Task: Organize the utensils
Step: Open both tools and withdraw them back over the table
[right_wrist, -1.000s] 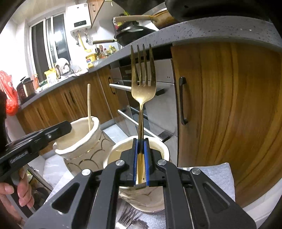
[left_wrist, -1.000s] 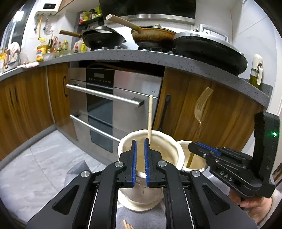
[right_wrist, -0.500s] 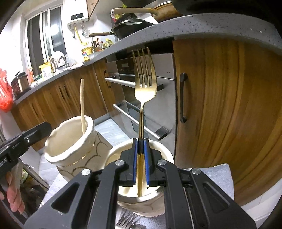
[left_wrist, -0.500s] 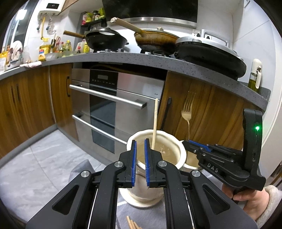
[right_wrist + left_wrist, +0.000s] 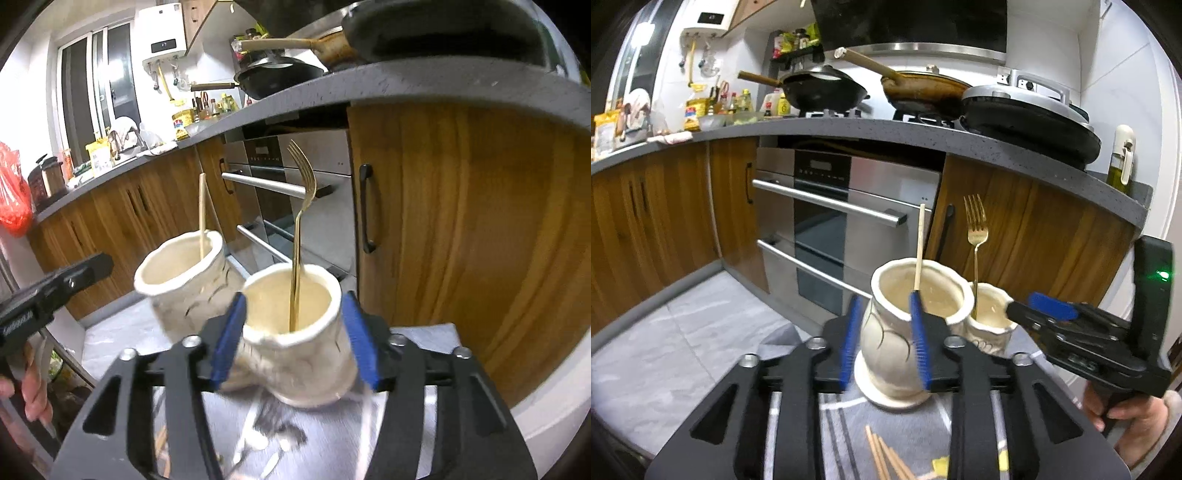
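both grippers let go — chopstick and fork stood in their cream pots

the left gripper (image 5: 884, 338) had just spread its jaws, now apart and gripping nothing, the chopstick (image 5: 919, 246) leaning in the taller pot (image 5: 886, 365) beyond. the right gripper (image 5: 293, 341) had just opened too, jaws apart, the gold fork (image 5: 300, 236) standing free in the shorter pot (image 5: 310, 365) — both pots side by side on the grey cloth (image 5: 912, 428).

Brown wooden cabinets (image 5: 657, 221) are topped by a grey speckled countertop (image 5: 886, 129); a sliding glass window (image 5: 96, 88) is seen upper left.
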Demonstrator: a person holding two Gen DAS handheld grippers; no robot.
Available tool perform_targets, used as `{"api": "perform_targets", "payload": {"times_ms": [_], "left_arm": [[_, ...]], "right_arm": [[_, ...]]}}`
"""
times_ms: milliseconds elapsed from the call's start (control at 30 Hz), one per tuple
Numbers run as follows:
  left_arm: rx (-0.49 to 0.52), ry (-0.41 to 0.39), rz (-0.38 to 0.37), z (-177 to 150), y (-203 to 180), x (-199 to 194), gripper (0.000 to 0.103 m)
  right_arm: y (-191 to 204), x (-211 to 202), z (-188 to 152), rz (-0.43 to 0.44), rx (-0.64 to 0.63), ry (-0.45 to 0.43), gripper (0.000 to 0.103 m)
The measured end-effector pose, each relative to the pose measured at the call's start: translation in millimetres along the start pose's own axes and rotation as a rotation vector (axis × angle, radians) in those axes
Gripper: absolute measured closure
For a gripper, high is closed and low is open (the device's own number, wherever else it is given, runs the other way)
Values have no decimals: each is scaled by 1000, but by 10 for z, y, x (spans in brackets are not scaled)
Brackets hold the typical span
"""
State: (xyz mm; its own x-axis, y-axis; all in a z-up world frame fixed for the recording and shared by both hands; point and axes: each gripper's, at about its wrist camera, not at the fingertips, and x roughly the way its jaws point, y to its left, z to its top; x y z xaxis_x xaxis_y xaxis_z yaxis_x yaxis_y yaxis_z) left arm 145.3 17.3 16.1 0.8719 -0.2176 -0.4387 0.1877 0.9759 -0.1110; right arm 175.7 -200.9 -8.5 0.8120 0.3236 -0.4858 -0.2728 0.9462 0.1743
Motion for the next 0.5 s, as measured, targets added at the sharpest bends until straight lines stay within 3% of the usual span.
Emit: {"api": "perform_targets", "payload": {"times_ms": [33, 167, 233, 267, 367, 500], "left_arm": [[3, -2, 7, -14, -9, -45, 66], [20, -3, 40, -57, -48, -204, 62], [17, -7, 58, -76, -62, -281, 46], [14, -10, 68, -86, -64, -322, 45], [18, -18, 99, -148, -90, -451, 28], [13, -11, 128, -234, -118, -572, 24]], "right_arm": [[6, -96, -35, -5, -5, -4, 33], [20, -395, -132, -4, -10, -29, 15], [30, -559, -173, -9, -16, -54, 5], [36, -649, -201, -8, -19, -69, 5], [49, -791, -261, -9, -34, -80, 5], [102, -931, -358, -30, -72, -78, 5]]}}
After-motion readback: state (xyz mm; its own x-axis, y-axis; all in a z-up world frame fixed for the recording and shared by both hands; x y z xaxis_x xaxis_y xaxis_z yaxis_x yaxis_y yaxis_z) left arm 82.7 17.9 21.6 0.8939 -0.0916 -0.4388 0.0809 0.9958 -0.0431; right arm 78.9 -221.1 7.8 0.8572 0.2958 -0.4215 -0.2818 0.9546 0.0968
